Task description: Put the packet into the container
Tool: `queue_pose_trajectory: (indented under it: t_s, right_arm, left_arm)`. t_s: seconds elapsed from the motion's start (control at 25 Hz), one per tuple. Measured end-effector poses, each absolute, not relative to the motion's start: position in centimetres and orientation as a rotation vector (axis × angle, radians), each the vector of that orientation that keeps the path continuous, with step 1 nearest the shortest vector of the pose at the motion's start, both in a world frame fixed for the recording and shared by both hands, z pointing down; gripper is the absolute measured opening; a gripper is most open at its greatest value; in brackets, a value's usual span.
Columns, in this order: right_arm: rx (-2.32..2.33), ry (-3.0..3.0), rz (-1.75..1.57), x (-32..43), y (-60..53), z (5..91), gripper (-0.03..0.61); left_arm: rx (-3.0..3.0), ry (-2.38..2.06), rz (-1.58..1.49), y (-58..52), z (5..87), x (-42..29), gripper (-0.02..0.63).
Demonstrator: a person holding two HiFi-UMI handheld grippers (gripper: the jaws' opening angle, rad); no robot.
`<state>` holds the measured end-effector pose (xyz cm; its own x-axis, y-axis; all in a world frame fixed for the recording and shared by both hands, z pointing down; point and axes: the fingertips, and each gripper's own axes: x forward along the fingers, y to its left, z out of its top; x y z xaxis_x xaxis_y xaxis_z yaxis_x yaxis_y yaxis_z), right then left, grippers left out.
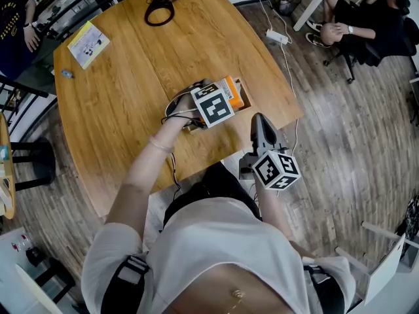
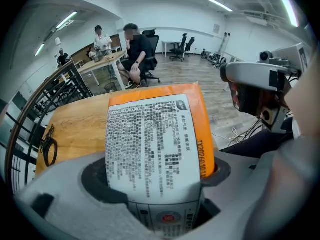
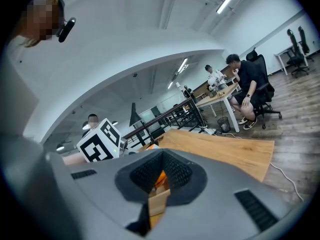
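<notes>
An orange packet point(image 2: 157, 134) with a white printed label stands between the jaws of my left gripper point(image 2: 160, 180), which is shut on its lower end. In the head view the left gripper point(image 1: 224, 99) holds the packet point(image 1: 234, 93) near the wooden table's right edge point(image 1: 288, 110). It is over a small brown container point(image 1: 243, 98) that is mostly hidden. My right gripper point(image 1: 260, 119) hangs off the table, just in front of that edge, with its fingers together. Through the narrow slit of the right gripper point(image 3: 160, 184) I see a strip of orange and brown cardboard point(image 3: 158, 202).
On the table's far side lie a yellow leaflet point(image 1: 90, 43) and a coiled black cable point(image 1: 160, 8). A power strip point(image 1: 277, 36) with cords lies on the floor to the right. A person sits on a chair point(image 1: 366, 25) at the back right, another stands at the left point(image 1: 16, 25).
</notes>
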<state>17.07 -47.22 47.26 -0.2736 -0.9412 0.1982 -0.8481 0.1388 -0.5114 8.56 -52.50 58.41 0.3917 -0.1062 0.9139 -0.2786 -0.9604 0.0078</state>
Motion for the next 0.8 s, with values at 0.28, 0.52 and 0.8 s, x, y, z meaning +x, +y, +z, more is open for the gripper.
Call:
queue_pose_trajectory:
  t_s: [0.28,0.52,0.8]
  right_arm:
    - [-1.77,2.206,-0.828,17.4,-47.2,47.1,0.011]
    - [-1.772,2.214,-0.828,17.7,-47.1,47.2,0.011]
    - [-1.77,2.219,-0.838,17.8,-47.0,47.3,0.011]
  left_arm:
    - [2.466,-0.336,1.674,-52.3,58.9,8.3,0.388]
    - [2.437,-0.296,1.703,-51.7,59.5,8.5,0.411]
    - [2.431,-0.309,1.662,-52.0,58.8,8.7,0.432]
